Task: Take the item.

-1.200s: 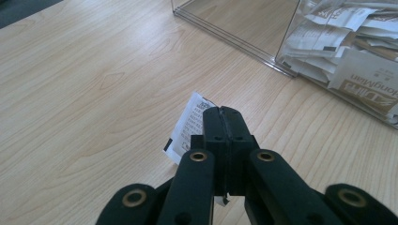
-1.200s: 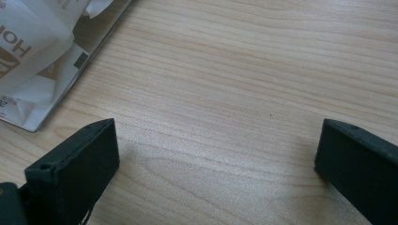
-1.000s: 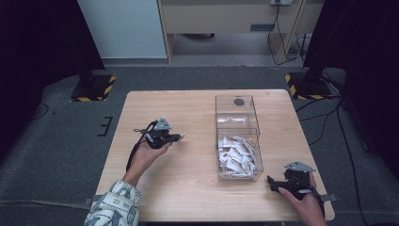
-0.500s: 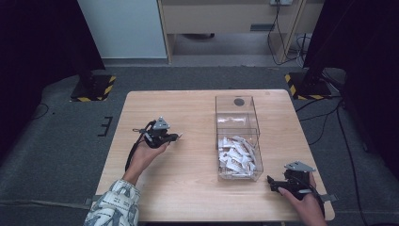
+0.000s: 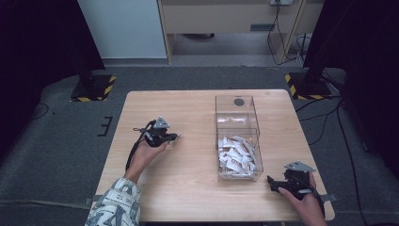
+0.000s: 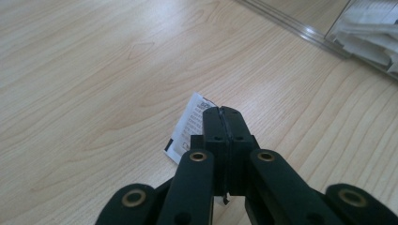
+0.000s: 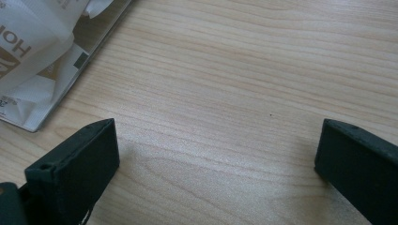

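Currently a small white printed paper sachet (image 6: 191, 123) is pinched between the closed jaws of the left gripper (image 5: 175, 137), held over the pale wooden table (image 5: 188, 188) to the left of the clear plastic two-compartment box (image 5: 237, 136). In the left gripper view the sachet hangs to one side of the jaw tips, just above the wood; whether it touches the surface cannot be told. The box's near compartment is seen heaped with more white sachets (image 5: 237, 155); the far compartment appears nearly bare, with a dark round spot at its far end.

The right gripper (image 5: 272, 181) rests near the table's front right corner, jaws spread wide with nothing between them, beside the box's near end.

Step judged in hand — a single sachet is being carried clear of the box, or about to be set down on the open wood. The next move likely calls for lowering the sachet flat, then releasing it — with the grip being off-centre, it could swing or drop askew.
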Available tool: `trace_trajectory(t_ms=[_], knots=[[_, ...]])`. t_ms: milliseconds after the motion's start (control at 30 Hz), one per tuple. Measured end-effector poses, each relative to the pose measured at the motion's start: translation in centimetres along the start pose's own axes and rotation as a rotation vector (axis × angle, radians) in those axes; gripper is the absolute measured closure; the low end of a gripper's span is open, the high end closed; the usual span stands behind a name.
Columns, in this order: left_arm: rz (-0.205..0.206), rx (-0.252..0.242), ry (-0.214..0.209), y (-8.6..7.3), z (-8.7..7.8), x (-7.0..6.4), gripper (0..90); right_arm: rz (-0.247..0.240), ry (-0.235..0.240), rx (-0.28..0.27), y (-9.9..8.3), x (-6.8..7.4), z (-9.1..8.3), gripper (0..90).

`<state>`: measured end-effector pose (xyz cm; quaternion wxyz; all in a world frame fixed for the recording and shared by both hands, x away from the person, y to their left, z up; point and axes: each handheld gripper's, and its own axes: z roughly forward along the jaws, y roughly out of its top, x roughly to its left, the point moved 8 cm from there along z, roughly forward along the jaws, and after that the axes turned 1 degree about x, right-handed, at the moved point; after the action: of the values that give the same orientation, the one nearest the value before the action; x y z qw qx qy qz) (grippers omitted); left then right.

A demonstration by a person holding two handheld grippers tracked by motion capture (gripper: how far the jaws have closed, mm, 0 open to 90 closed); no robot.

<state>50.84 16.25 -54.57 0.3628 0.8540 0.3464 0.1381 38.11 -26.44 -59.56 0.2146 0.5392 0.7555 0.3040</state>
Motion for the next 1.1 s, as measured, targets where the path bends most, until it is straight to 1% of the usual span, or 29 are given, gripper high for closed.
trace_trajectory(t_ms=[33,100,233,467,700,800,833,900,933,1100], knots=[[-0.006,0.008,0.003,-0.2,0.2,0.2,89.6,0.000,0.000,0.000,0.0,0.0,0.0,0.5],[-0.008,0.006,0.006,-0.2,0.3,0.3,89.6,0.000,0.000,0.000,0.0,0.0,0.0,0.5],[-0.008,0.011,0.032,-0.2,0.5,0.7,89.5,0.000,0.000,0.000,0.0,0.0,0.0,0.5],[-0.009,0.028,0.042,-0.3,1.0,1.2,88.8,0.000,0.000,0.000,0.0,0.0,0.0,0.5],[-0.013,0.043,0.065,-0.7,1.8,1.6,87.4,0.000,0.000,0.000,0.0,0.0,0.0,0.5],[-0.013,0.049,0.066,-0.8,2.0,1.7,87.1,0.000,0.000,0.000,0.0,0.0,0.0,0.5],[-0.020,0.054,0.073,-1.0,2.3,1.9,87.1,0.000,0.000,0.000,0.0,0.0,0.0,0.5],[-0.022,0.055,0.075,-1.1,2.4,1.9,87.0,0.000,0.000,0.000,0.0,0.0,0.0,0.5],[-0.012,0.062,0.083,-1.1,2.6,1.9,86.7,0.000,0.000,0.000,0.0,0.0,0.0,0.5],[-0.007,0.065,0.083,-1.2,2.7,1.8,85.8,0.000,0.000,0.000,0.0,0.0,0.0,0.5]])
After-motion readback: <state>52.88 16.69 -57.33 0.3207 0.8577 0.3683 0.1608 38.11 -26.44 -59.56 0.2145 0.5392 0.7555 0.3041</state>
